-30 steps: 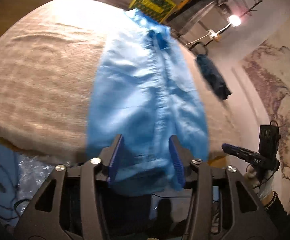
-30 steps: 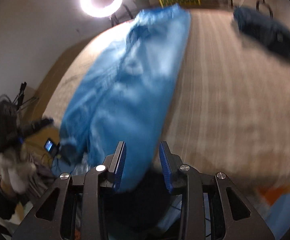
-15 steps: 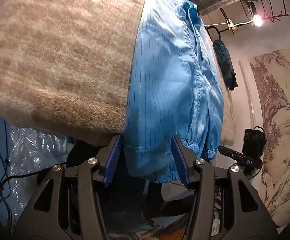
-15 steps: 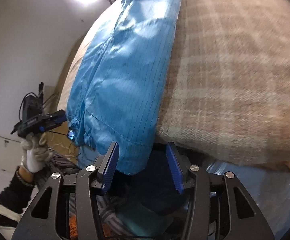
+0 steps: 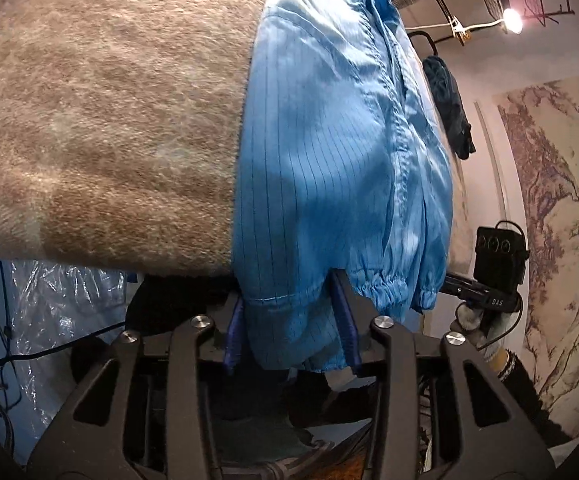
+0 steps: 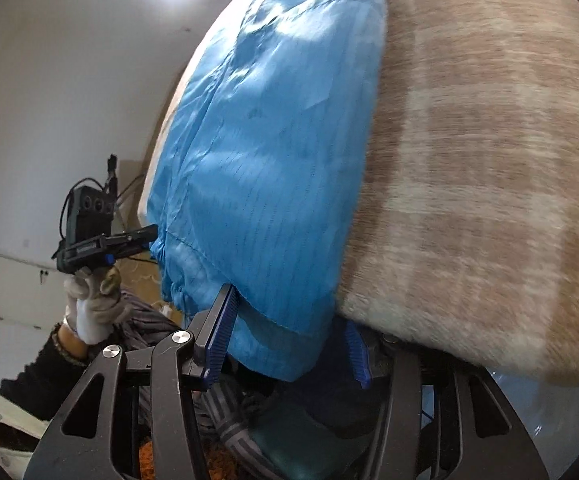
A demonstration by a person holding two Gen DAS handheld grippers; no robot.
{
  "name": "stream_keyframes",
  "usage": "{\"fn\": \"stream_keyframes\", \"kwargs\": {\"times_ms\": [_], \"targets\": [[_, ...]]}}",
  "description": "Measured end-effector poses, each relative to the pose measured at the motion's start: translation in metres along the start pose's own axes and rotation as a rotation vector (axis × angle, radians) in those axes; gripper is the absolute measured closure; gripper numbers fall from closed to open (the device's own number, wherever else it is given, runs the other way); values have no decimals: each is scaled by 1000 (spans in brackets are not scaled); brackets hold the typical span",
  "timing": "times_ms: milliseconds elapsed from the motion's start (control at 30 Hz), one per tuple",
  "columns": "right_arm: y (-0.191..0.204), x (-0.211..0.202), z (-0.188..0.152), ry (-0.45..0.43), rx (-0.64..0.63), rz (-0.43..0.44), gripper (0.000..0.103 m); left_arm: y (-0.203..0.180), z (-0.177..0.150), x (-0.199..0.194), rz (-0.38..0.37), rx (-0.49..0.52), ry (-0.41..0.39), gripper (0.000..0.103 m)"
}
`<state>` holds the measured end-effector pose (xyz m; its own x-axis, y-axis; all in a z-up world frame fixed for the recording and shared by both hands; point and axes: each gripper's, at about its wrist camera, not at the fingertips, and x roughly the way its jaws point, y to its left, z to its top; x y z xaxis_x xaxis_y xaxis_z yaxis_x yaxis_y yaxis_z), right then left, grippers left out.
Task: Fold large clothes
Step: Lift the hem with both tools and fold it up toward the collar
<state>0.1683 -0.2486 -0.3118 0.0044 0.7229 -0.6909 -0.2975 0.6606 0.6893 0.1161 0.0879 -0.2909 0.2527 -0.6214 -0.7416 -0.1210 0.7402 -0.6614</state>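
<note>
A blue garment (image 5: 329,160) lies lengthwise on the tan plaid blanket (image 5: 101,120), its hem hanging over the 6 o'clock edge. The left gripper (image 5: 291,328) is closing around that hem, cloth between the jaws. The right gripper (image 6: 289,344) is opening, released, with hem cloth hanging between its jaws.
</note>
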Motion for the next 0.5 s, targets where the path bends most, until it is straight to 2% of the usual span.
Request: {"fn": "stream_keyframes", "kwargs": {"times_ms": [67,167,200,267,300,500], "targets": [[6,8,3,18,-18,6,58,-2,-1,0,-11,7,9,80],[13,12,7,37,-41,40,77,-9,-2,-3,-19,36,8,94],[14,9,8,37,-44,59,85,-13,-3,-5,-20,47,3,97],[16,2,9,19,-42,123,93,-17,-4,-10,-42,53,-3,99],[18,-1,9,6,-46,140,95,-19,-3,-13,-58,48,-7,100],[27,-31,13,-115,-38,238,98,-39,10,-35,-175,19,-59,101]]}}
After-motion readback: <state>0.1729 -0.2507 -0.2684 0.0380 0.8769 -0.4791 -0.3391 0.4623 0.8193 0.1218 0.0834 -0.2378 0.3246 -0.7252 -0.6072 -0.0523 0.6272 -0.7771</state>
